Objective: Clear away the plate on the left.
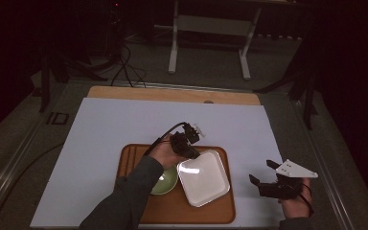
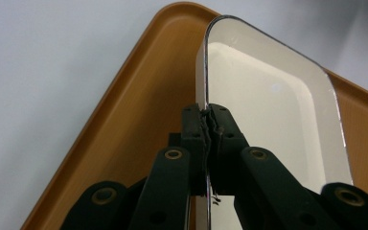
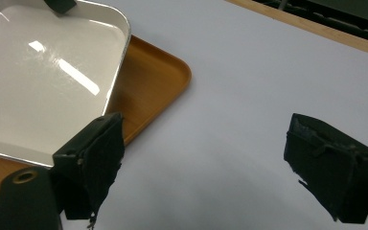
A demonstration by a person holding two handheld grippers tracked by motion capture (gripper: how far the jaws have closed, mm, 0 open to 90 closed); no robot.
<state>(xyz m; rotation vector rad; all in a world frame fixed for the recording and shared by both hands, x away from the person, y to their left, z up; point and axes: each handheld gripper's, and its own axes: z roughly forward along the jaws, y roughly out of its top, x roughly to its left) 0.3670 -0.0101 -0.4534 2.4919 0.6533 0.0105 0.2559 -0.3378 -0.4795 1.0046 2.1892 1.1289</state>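
- Black jaws of the left gripper are pinching the thin rim of a square white plastic plate; in the left gripper view the rim runs straight up between the two pads, clamped tight.
- From above, that same left gripper grips the plate at its far-left corner, and the plate sits tilted on a brown rectangular plastic tray.
- Just beside the plate, to its left and partly under the person's grey sleeve, a round pale green bowl rests on the tray.
- Right gripper has its jaws spread wide with nothing between them; it hovers over the white sheet covering the table, well right of the tray.
- In the right gripper view the open pads frame bare white sheet, with the tray's corner and the plate off to the left.
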